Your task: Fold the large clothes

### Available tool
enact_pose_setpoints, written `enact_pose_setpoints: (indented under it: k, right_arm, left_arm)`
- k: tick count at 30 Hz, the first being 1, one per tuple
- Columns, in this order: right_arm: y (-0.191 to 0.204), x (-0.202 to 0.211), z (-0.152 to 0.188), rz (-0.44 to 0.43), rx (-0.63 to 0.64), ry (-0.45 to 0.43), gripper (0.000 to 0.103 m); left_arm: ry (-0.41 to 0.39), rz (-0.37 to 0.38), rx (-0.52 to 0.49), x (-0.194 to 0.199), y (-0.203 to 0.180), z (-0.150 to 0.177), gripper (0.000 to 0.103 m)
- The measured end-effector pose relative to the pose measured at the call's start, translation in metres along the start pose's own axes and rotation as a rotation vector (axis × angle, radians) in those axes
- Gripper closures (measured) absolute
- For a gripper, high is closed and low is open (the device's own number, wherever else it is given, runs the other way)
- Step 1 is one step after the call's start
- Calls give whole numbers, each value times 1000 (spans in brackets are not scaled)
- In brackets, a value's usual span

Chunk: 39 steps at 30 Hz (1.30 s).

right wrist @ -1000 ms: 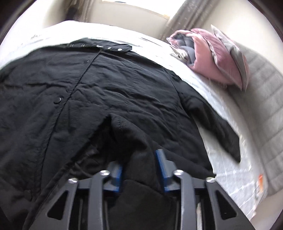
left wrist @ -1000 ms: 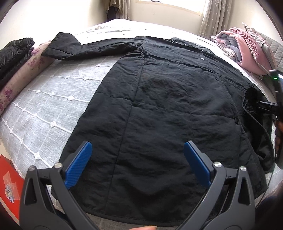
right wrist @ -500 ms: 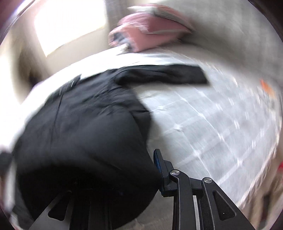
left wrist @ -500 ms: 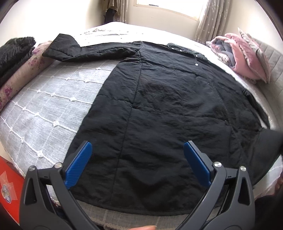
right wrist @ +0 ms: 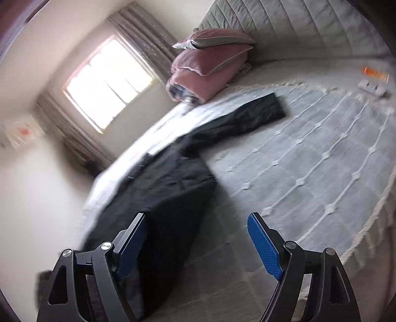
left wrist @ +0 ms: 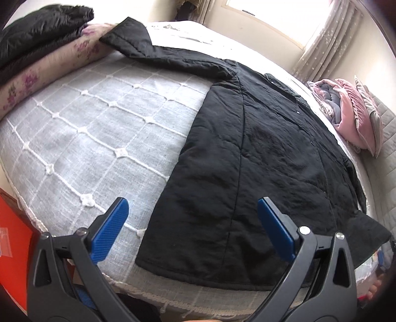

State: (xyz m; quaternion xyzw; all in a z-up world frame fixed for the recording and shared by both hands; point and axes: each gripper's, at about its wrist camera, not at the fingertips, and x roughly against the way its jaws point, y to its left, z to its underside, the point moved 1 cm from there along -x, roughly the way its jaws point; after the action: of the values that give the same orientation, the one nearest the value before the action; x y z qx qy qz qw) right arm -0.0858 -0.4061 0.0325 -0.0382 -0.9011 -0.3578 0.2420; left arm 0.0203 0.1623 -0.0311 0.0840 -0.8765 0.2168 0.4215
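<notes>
No brand, label or writing can be read anywhere; an orange packet (right wrist: 374, 73) near the headboard (right wrist: 284, 22) is too blurred to make out. The black coat (left wrist: 259, 168) lies spread flat on the grey quilted bedspread (left wrist: 94, 138), one sleeve (left wrist: 160, 52) reaching to the folded bedding (left wrist: 37, 62) at the bed's edge, the other sleeve (right wrist: 247, 116) stretched toward the pink pillows (right wrist: 210, 64) by the headboard. A second ago the right gripper (right wrist: 195, 245) pinched the coat's hem — its jaws have just been opening, and now nothing sits between its wide blue pads, the coat lying below them. The left gripper (left wrist: 193, 228) hangs over the coat's near hem, jaws spread wide and empty, as before — now further toward the bare bedspread.
</notes>
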Motion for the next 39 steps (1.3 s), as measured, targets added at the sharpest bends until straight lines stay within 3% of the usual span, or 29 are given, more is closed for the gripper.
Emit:
enact_pose_setpoints:
  k: [2,3,4,6,7,9,12,13,15,17,18,19,20,26,28,36,39]
  right_arm:
    - [-19,6,-1,-201,-149,-19,20]
    - [-24,5,0,-222,-183,-3,18]
    - [-27,1,2,-186,-185,25,18]
    - [-34,-21,10,14,-219,144,17]
    - [-37,-33,14,61,-244,216,17]
    - [-40,-49,18,99,-253,297,18]
    - [-41,-56,17,233,-225,304,18]
    - [-39,-58,18,252,-204,307,18]
    - [-31,-68,21,214,-153,351,20]
    - [-25,-76,27,180,-135,388,50]
    - [-23,-78,31,182,-131,401,75]
    - [-26,-82,28,179,-129,401,91]
    - [-22,-82,28,172,-114,390,92]
    - [2,-60,19,349,37,156,97]
    - [4,-58,15,368,40,120,97]
    - [1,-64,21,405,11,154,91]
    - [0,-63,21,419,5,155,88]
  left_arm:
    - [3,4,7,0,2,1,0]
    - [5,10,7,0,3,2,0]
    - [7,19,7,-1,4,3,0]
    - [31,34,3,-6,3,5,1]
    - [44,43,1,-8,2,6,2]
    - [71,64,3,-14,2,9,6]
    - [89,59,4,-21,0,11,15]
    - [86,48,0,-21,0,12,22]
    - [82,43,0,-22,-1,12,31]
    - [78,41,-4,-22,-3,13,53]
    - [73,33,-11,-22,-4,13,60]
    - [61,24,-22,-20,-7,13,79]
    - [51,23,-31,-18,-9,14,94]
    - [17,79,0,5,-7,17,97]
    - [13,101,-2,15,-7,22,97]
    - [63,47,5,4,-4,21,93]
    - [71,45,32,2,-1,18,80]
